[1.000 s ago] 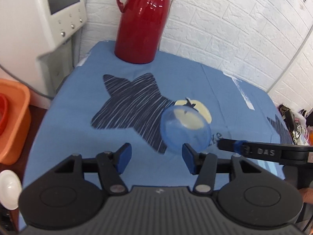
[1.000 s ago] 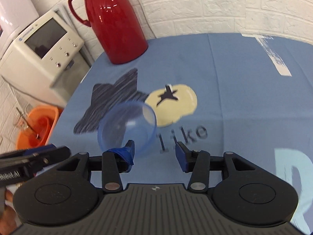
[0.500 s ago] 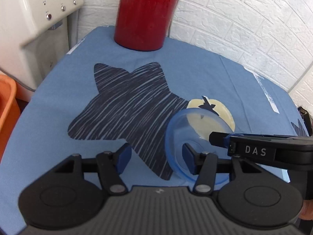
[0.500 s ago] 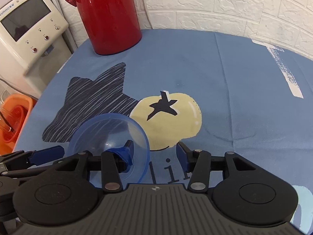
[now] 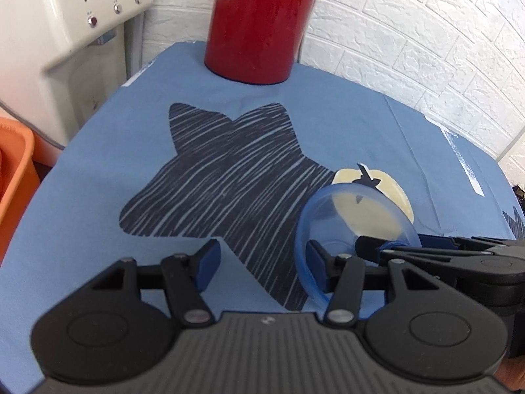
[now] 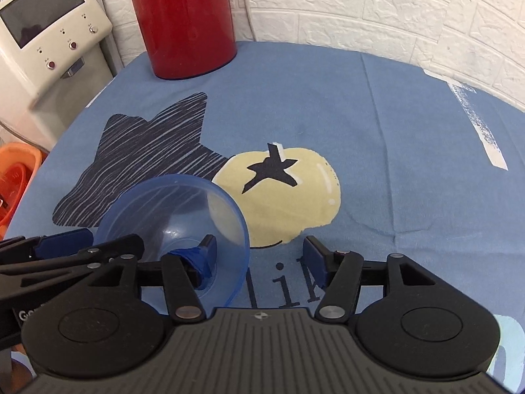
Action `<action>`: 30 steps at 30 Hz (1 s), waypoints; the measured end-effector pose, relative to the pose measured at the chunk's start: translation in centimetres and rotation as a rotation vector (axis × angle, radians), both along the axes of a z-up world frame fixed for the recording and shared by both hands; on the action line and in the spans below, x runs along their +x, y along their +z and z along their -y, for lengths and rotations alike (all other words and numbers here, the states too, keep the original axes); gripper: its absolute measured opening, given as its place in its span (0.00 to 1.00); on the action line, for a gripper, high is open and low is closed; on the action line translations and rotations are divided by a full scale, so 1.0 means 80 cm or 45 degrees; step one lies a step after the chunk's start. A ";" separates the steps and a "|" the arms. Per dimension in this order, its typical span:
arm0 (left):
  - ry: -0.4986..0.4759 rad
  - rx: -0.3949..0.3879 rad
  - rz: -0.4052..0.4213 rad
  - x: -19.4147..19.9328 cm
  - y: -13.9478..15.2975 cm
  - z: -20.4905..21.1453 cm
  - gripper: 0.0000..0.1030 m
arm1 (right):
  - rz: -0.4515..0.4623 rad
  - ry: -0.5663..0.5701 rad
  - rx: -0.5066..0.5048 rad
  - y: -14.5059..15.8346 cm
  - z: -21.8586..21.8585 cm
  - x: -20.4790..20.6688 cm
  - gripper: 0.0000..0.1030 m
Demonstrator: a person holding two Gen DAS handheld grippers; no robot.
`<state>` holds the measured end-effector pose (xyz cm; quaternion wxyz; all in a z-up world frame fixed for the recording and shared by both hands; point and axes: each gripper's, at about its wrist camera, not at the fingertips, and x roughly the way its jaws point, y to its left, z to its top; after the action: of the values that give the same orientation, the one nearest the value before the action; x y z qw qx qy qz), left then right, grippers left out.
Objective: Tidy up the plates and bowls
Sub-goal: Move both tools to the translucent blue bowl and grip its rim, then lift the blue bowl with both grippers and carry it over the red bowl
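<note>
A translucent blue bowl (image 5: 357, 223) (image 6: 183, 210) sits tilted over the blue tablecloth (image 5: 98, 216), its mouth turned up and away from me. My left gripper (image 5: 262, 262) is open, and its right finger (image 5: 315, 261) reaches inside the bowl's rim. My right gripper (image 6: 259, 257) is open too, its taped left finger (image 6: 200, 259) lying inside the bowl. The two grippers meet at the bowl from opposite sides. The right gripper (image 5: 459, 252) shows in the left wrist view and the left gripper (image 6: 65, 249) in the right wrist view. Whether the bowl touches the cloth I cannot tell.
A tall red thermos jug (image 5: 259, 23) (image 6: 183, 19) stands at the back of the table against the white brick wall. A white appliance (image 5: 65, 32) (image 6: 46, 49) with buttons stands off the left edge, with an orange basin (image 5: 13, 177) (image 6: 16, 177) below it.
Both grippers have moved forward over the table toward the jug, staying open. The bowl has stayed at their inner fingers and now shows its open mouth more.
</note>
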<state>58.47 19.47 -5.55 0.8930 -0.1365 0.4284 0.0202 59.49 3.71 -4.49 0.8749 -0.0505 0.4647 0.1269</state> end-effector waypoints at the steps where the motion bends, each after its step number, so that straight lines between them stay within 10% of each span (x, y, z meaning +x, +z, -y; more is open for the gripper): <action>1: 0.004 -0.002 0.002 0.000 0.000 0.000 0.53 | -0.006 0.004 -0.006 0.001 0.000 0.000 0.44; 8: -0.001 0.076 -0.009 -0.001 0.000 0.008 0.40 | 0.052 0.085 0.064 0.008 -0.005 -0.010 0.25; 13: -0.038 0.000 -0.063 -0.008 0.005 0.011 0.06 | -0.015 0.132 0.134 0.009 -0.009 -0.029 0.12; 30: -0.267 -0.126 -0.099 -0.191 0.106 0.119 0.01 | -0.071 -0.041 0.206 0.104 0.118 -0.231 0.22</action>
<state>43.23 9.95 2.96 0.8651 -0.1337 0.4752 -0.0893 41.00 -5.72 3.80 0.8647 0.0316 0.4778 0.1514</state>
